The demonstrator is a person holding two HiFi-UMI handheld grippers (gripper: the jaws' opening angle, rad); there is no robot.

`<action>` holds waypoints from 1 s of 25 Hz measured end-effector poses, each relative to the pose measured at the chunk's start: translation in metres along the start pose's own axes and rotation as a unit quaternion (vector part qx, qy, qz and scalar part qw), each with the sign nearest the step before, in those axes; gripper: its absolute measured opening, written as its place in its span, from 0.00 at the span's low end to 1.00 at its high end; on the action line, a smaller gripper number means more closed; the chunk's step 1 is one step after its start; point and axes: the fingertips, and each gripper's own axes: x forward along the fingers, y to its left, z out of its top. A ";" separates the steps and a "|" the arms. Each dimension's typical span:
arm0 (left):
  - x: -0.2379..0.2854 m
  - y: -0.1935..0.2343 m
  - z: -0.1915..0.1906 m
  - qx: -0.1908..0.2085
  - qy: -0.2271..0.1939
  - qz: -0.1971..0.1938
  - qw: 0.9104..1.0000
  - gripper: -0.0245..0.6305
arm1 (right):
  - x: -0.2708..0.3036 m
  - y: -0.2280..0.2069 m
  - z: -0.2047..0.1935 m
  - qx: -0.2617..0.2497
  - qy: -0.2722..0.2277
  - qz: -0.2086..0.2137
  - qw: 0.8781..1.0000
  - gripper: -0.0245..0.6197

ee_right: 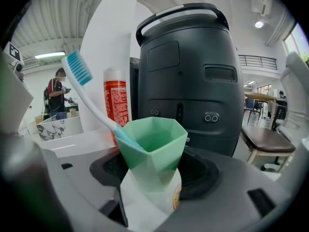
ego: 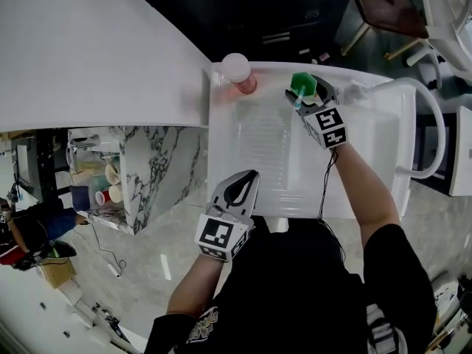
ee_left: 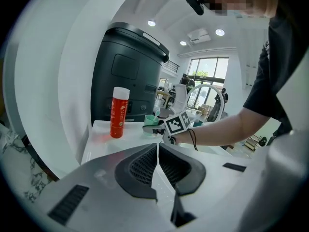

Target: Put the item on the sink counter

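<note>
- Your right gripper (ego: 304,93) has its jaws clamped on the faceted green cup (ee_right: 152,149). A white toothbrush with blue bristles (ee_right: 86,93) stands in the cup and leans out over the rim.
- The cup is over the white sink counter (ego: 258,153), to the right of the red bottle (ego: 238,76) and near it. Whether its base touches the surface cannot be told.
- Your left gripper (ego: 237,192) has its jaws together with nothing between them. It is at the counter's near side, well apart from the red bottle.
- Recommended: keep the cup upright and bring its base flat onto the counter, clear of the red bottle. Part the jaws only once it stands on its own.
- Risk, as judged: the leaning brush loads one side of the cup. Withdraw straight back without catching the rim.
- Writing: the red bottle's label carries white print, too small to read. A small round orange mark (ee_right: 177,197) low on the cup is illegible. The marker cube (ego: 330,127) shows only square coded patterns.
</note>
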 end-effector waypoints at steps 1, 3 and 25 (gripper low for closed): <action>0.000 0.000 -0.001 -0.001 0.001 0.001 1.000 0.07 | 0.002 -0.001 -0.002 0.000 0.000 0.001 1.000 0.57; 0.001 0.000 -0.002 -0.003 0.004 0.002 1.000 0.07 | 0.005 -0.002 -0.004 0.002 0.001 0.000 1.000 0.57; 0.002 0.007 -0.006 -0.009 0.014 -0.002 1.000 0.07 | 0.011 -0.009 -0.012 0.015 0.002 -0.009 1.000 0.64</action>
